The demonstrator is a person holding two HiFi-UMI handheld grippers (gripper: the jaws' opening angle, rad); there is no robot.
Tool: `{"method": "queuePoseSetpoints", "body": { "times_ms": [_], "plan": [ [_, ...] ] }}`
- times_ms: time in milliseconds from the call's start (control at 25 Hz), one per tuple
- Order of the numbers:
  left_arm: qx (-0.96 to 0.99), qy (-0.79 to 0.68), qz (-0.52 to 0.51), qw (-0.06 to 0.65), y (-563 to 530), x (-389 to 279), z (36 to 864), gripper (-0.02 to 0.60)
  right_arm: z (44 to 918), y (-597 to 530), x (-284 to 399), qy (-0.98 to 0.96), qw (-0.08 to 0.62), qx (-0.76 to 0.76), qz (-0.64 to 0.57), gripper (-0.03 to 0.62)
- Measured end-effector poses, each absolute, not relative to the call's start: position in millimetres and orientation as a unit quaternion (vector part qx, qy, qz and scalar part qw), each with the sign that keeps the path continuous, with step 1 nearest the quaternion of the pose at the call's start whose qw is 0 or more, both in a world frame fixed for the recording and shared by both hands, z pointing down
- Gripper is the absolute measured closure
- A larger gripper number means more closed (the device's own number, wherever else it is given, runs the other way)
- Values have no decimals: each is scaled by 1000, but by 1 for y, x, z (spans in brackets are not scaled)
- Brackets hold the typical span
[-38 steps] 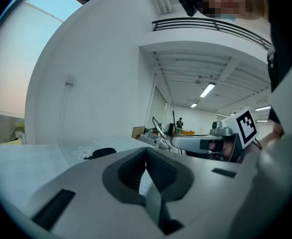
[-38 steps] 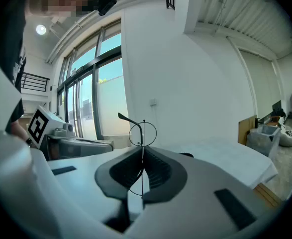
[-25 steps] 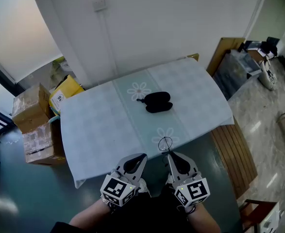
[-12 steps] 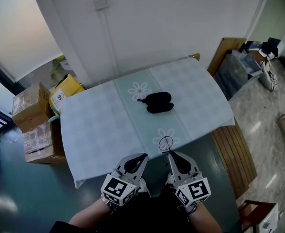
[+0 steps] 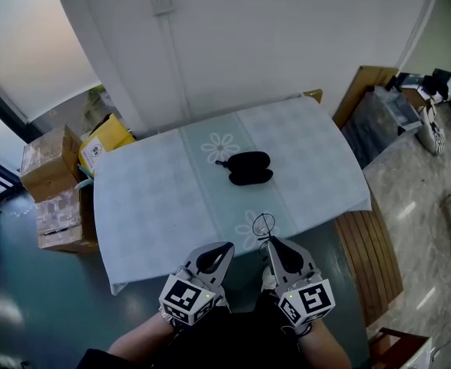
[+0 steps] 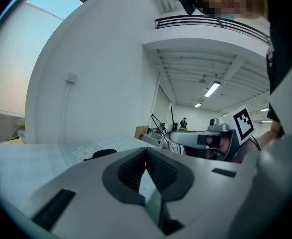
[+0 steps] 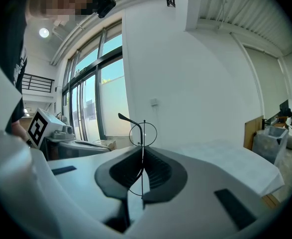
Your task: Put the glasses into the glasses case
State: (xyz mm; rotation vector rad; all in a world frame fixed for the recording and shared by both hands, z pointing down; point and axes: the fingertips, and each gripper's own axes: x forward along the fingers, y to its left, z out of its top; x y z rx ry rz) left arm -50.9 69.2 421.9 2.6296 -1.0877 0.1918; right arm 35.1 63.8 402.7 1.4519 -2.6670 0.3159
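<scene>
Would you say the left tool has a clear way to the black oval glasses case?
Probably yes: the left tool is shut and empty, and only bare tablecloth lies between it and the black oval glasses case.

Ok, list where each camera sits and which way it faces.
Head view: on the person's head, looking steeply down at the pale checked tablecloth and oval black glasses case; left gripper and right gripper show.
Left gripper view: on the left gripper, looking along its shut, empty fingers over the tablecloth.
Right gripper view: on the right gripper, facing the wall; its fingers clamp thin black wire-rimmed glasses.
Shared: head and left gripper views both show the case.
</scene>
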Motion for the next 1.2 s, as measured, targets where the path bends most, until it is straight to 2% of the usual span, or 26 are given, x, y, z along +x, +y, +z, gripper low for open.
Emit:
{"method": "queuePoseSetpoints", "body": {
  "times_ms": [1200],
  "plan": [
    [840, -519, 59, 148, -1, 70, 427, 555, 409, -42, 130, -949, 58, 298, 83, 563]
  ]
}}
